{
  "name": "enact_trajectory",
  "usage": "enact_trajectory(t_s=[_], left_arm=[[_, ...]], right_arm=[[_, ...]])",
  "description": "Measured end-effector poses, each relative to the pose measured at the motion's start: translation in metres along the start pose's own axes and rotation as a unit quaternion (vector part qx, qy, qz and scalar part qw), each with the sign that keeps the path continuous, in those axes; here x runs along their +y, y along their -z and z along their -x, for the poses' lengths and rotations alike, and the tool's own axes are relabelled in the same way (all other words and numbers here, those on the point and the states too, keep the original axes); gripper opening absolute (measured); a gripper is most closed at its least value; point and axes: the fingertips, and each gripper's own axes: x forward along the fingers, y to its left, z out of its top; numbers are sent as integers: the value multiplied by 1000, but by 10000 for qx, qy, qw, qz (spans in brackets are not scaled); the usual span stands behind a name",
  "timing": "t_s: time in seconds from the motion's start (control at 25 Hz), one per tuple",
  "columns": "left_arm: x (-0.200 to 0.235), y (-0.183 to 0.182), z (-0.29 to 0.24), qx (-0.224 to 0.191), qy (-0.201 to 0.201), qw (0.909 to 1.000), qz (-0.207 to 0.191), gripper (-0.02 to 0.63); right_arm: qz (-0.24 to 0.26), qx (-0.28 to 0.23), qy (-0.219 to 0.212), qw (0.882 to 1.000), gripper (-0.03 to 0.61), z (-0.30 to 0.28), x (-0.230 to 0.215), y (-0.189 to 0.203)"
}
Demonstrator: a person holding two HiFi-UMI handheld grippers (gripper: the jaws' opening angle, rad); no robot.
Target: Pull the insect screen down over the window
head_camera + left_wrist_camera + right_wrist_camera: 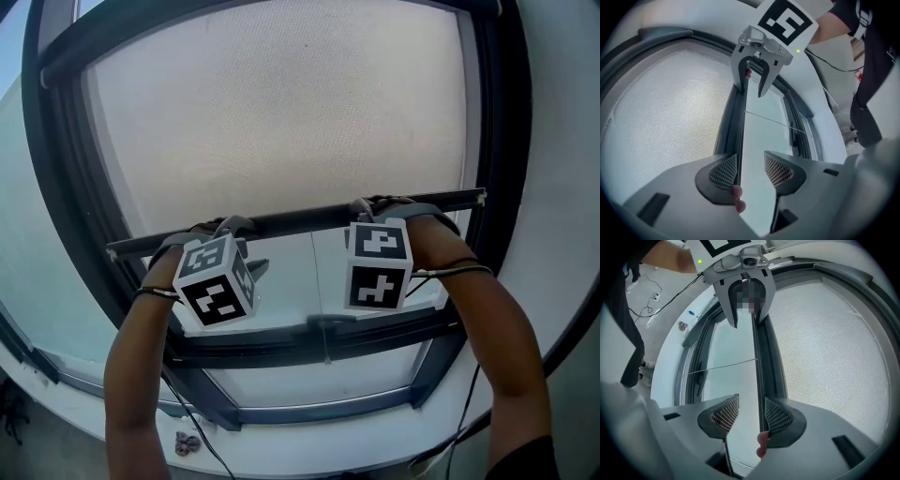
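The pale mesh insect screen (281,112) covers the upper part of the window, and its dark bottom bar (300,220) hangs level above the bare lower glass. My left gripper (221,234) and right gripper (377,214) sit at the bar, one at each side. In the left gripper view the bar (742,126) runs along the inner face of the left jaw of my open left gripper (752,171), with a person's fingertips behind it. In the right gripper view the bar (757,362) lies against the right jaw of my open right gripper (751,414).
A thin cord (316,281) hangs from the bar's middle towards the dark lower window frame (281,347) and its handle (326,323). Below is the white sill (309,441) with a small metal piece (186,442). Cables trail from both arms.
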Motion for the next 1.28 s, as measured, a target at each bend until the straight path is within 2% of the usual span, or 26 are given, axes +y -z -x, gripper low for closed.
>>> enact_trajectory(t_s=[0.2, 0.56, 0.8, 1.28], left_arm=[[-34, 8, -20, 35, 343, 9994, 6, 184], [-62, 14, -34, 31, 428, 9991, 49, 184], [-115, 26, -66, 104, 608, 9980, 122, 184], [-119, 27, -68, 115, 641, 9977, 206, 184]], right_arm=[[-8, -47, -268, 9996, 174, -17, 36, 3], [169, 17, -383, 9991, 173, -30, 66, 6], [151, -61, -581, 9982, 173, -57, 124, 13], [8, -143, -562, 9983, 174, -58, 127, 13]])
